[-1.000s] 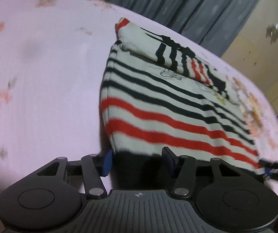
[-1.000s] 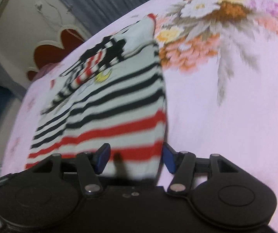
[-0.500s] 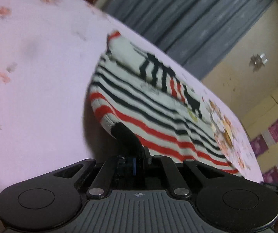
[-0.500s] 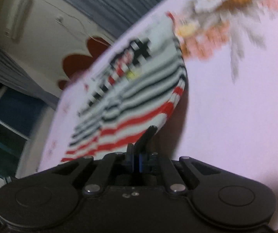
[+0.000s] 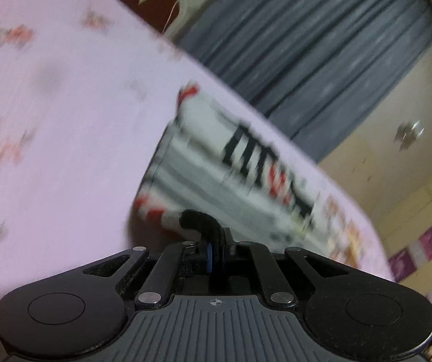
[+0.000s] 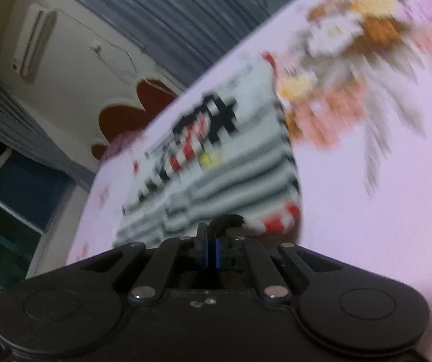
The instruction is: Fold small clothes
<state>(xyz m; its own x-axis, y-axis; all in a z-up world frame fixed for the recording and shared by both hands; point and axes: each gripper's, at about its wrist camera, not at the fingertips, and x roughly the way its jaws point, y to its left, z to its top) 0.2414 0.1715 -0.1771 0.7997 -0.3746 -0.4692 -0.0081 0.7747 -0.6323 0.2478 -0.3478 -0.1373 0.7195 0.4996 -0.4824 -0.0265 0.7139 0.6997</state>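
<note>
A small white garment with black and red stripes (image 5: 216, 166) lies on the pink flowered bedsheet (image 5: 50, 120). Its near hem curls up off the bed. My left gripper (image 5: 213, 247) is shut on the dark hem band at the garment's near left corner. In the right wrist view the same striped garment (image 6: 231, 157) shows, blurred, and my right gripper (image 6: 211, 249) is shut on the hem at its near right corner. A folded sleeve with a black and red print lies across the garment's far part.
Grey curtains (image 5: 306, 45) and a cream wall stand behind the bed. A red and white headboard (image 6: 125, 114) is at the bed's far end. A large flower print (image 6: 351, 60) covers the sheet right of the garment. A dark window (image 6: 11, 211) is at left.
Both grippers went from open around the hem to shut on it, then rose. The near hem has lifted off the bed and the garment's front now bends upward.
</note>
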